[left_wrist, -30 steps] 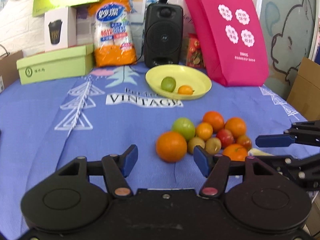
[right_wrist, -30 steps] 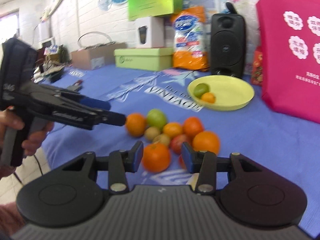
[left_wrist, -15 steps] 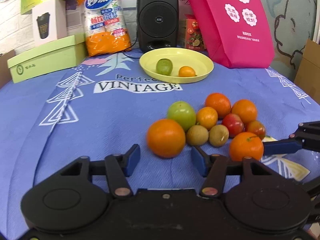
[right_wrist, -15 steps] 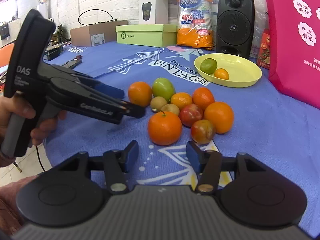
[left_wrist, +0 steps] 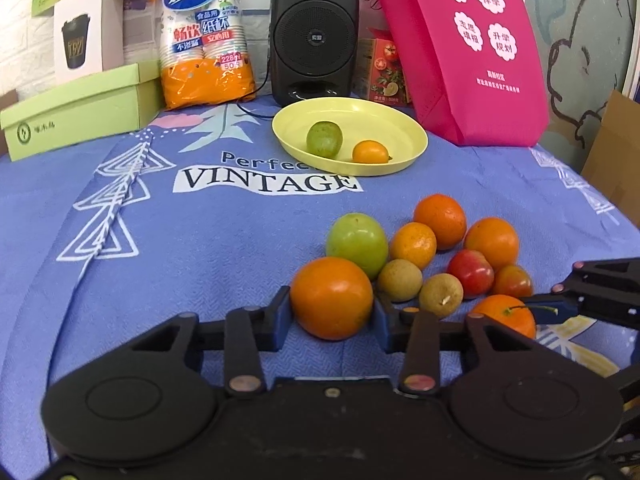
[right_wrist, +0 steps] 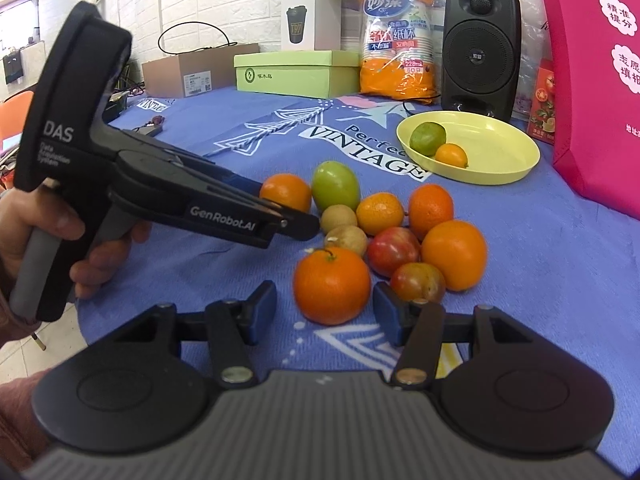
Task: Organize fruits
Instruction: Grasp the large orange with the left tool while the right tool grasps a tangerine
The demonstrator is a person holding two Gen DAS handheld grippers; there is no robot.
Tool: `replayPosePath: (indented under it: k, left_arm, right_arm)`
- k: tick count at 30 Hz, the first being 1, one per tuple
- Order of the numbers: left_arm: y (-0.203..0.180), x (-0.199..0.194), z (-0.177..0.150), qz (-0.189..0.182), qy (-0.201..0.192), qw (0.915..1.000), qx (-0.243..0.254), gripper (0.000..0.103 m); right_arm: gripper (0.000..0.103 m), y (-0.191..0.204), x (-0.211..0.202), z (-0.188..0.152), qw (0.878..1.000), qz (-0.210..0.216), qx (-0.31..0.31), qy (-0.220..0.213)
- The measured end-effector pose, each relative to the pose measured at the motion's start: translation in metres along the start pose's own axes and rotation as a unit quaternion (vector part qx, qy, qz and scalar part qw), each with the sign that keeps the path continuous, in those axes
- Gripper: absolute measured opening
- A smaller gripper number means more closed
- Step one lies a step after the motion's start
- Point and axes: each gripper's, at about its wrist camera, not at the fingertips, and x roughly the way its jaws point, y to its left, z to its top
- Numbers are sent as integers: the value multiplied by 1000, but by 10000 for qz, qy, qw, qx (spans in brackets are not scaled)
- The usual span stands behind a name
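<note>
Right now, a big orange (left_wrist: 331, 297) is being flanked by the left gripper (left_wrist: 330, 317), whose blue pads are sitting against its two sides, at 9 and 3 o'clock of it; whether the fruit is being squeezed or only touched cannot be told, and it is still lying on the blue cloth (left_wrist: 200, 240). In the right wrist view, the same orange (right_wrist: 286, 193) is being half hidden behind the tip of that tool, held in a hand (right_wrist: 52, 240) at 9 o'clock of the frame.

A stemmed orange (right_wrist: 331, 285) is being straddled by the right gripper (right_wrist: 326, 312), which is being held wide open: a gap is showing on each side, larger at 9 o'clock. In the left wrist view, this fruit (left_wrist: 506, 316) is being seen at 3 o'clock of the pile, with a blue fingertip just beside it.

Between the two oranges, the rest of the pile is being kept close together on the cloth: a green fruit (left_wrist: 357, 244) at 12 o'clock of the big orange, two brown fruits (left_wrist: 400, 280) at its 3 o'clock, a red apple (left_wrist: 470, 273), and further oranges behind.

At 12 o'clock of the pile, well apart, a yellow plate (left_wrist: 384, 120) is being occupied by a lime (left_wrist: 324, 139) and a small orange (left_wrist: 370, 151), lying just beside each other.
</note>
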Motion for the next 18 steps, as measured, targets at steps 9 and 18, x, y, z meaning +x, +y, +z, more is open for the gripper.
replayPosePath:
  k: [9, 18]
  left_arm:
    - [2, -6, -2, -30, -16, 9999, -133, 40]
    - [1, -30, -6, -11, -184, 9997, -167, 40]
  right_arm:
    - [38, 1, -3, -2, 9999, -90, 38, -53]
    - [38, 3, -13, -6, 9999, -123, 69, -87]
